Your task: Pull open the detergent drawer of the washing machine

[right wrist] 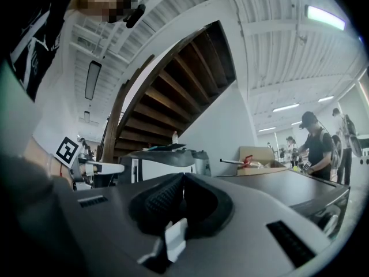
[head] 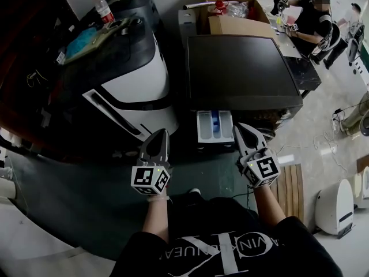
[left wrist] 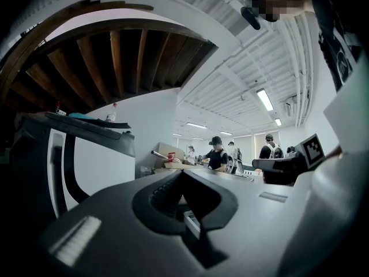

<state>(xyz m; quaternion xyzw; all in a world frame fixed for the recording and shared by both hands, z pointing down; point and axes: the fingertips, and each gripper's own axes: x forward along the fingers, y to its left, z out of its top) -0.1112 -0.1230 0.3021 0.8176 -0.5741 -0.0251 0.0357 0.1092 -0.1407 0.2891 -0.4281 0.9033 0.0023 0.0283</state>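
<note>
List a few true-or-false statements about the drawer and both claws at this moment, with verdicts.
1. The detergent drawer stands pulled out of the washing machine. True.
2. The left claw grips the drawer. False: it is shut on nothing, left of the drawer.
3. The right claw is wide open. False: it is shut and empty.
4. A bottle stands on the white appliance at left. True.

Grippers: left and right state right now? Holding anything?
Left gripper: closed, jaws together, nothing between them.
Right gripper: closed, jaws together, nothing between them.
</note>
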